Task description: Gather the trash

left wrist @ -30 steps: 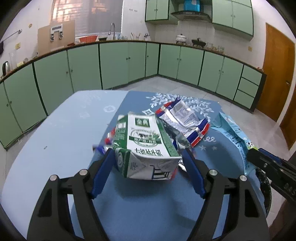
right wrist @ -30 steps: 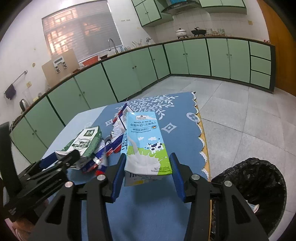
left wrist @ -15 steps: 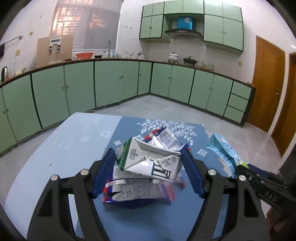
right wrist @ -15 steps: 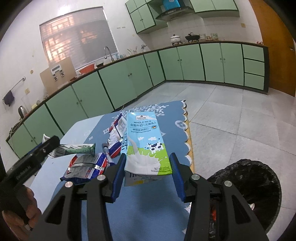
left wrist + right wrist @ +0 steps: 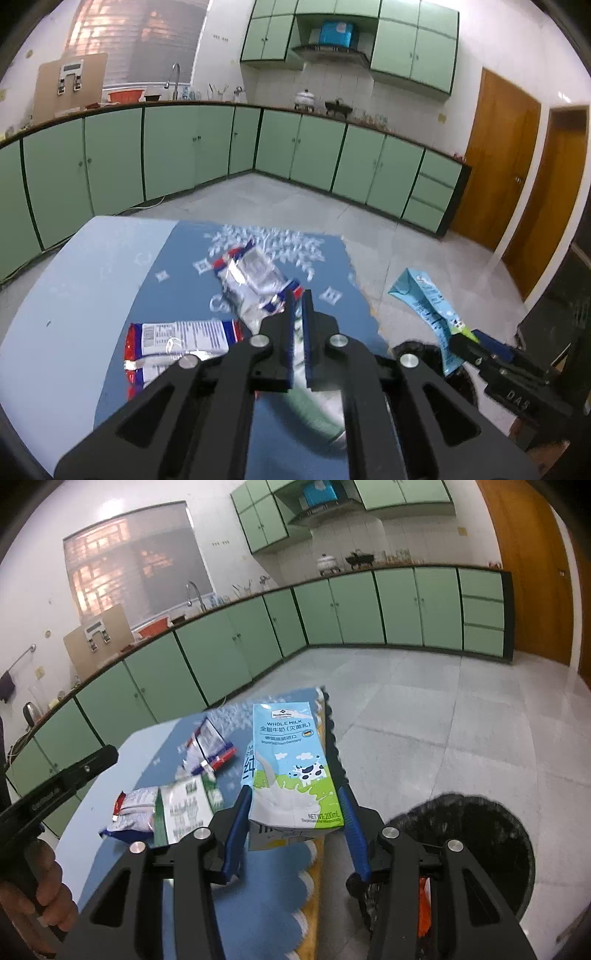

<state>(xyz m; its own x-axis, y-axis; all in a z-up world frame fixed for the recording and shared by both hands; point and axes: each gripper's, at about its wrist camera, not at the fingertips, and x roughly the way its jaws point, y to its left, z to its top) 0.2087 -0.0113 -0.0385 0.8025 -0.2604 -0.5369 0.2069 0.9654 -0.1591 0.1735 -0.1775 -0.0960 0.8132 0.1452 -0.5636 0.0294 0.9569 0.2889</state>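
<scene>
While the milk carton [image 5: 291, 771] is clamped by its lower end in the right gripper [image 5: 293, 790] over the table [image 5: 140, 746] edge, short of the bin [image 5: 509, 834], it could be spilled outside if released early. The left gripper [image 5: 298, 295] has just been closed almost fully on nothing. The green carton [image 5: 188, 808], lying on the table, is shown clearly only in the right view.

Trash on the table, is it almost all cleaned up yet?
Not yet. Done: perhaps something orange already in the bin. In hand: the right gripper clamps the blue milk carton near the bin. The left gripper has just been closing with nothing between its jaws. Left: the green carton, one wrapper and another wrapper lie on the table.
</scene>
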